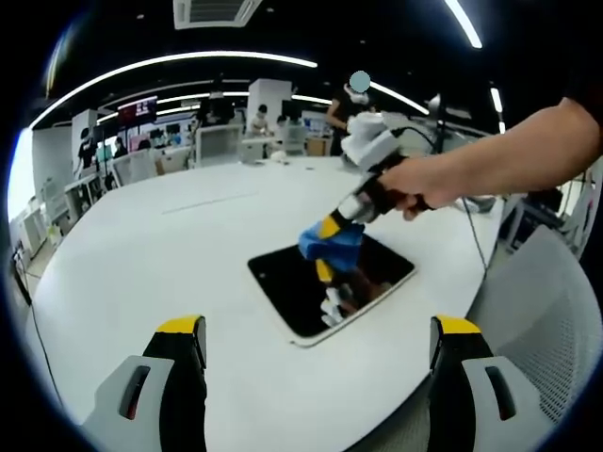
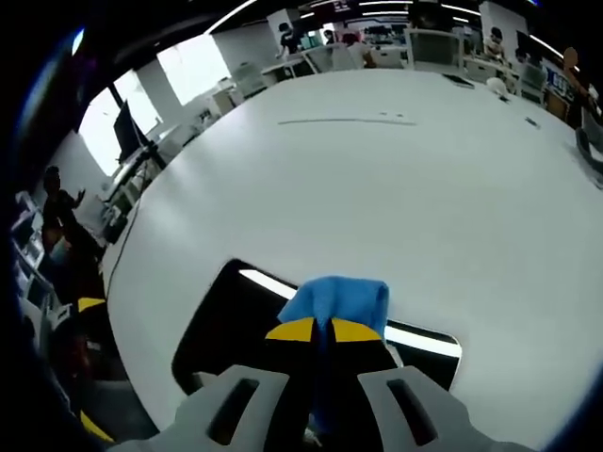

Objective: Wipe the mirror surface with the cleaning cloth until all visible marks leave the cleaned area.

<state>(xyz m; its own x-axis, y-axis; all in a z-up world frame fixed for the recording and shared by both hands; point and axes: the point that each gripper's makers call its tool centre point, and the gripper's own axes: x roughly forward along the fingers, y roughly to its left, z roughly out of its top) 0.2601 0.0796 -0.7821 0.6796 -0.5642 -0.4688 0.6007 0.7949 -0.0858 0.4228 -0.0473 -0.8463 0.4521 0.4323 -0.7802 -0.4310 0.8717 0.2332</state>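
Note:
A dark rectangular mirror (image 1: pixel 311 282) with a pale rim lies flat on the white round table (image 1: pixel 170 245). My right gripper (image 1: pixel 334 234) comes in from the right, held by a person's hand, and is shut on a blue cleaning cloth (image 1: pixel 332 245) pressed onto the mirror's far part. In the right gripper view the cloth (image 2: pixel 337 299) bunches just beyond my yellow-tipped fingers (image 2: pixel 294 330), over the mirror (image 2: pixel 221 315). My left gripper (image 1: pixel 320 339) stands open at the table's near edge, short of the mirror, nothing between its jaws.
The white table (image 2: pixel 396 179) stretches wide beyond the mirror. Desks, monitors, chairs and several people (image 1: pixel 353 99) fill the office behind. A grey mesh chair (image 1: pixel 556 311) stands at the right, beside the table edge.

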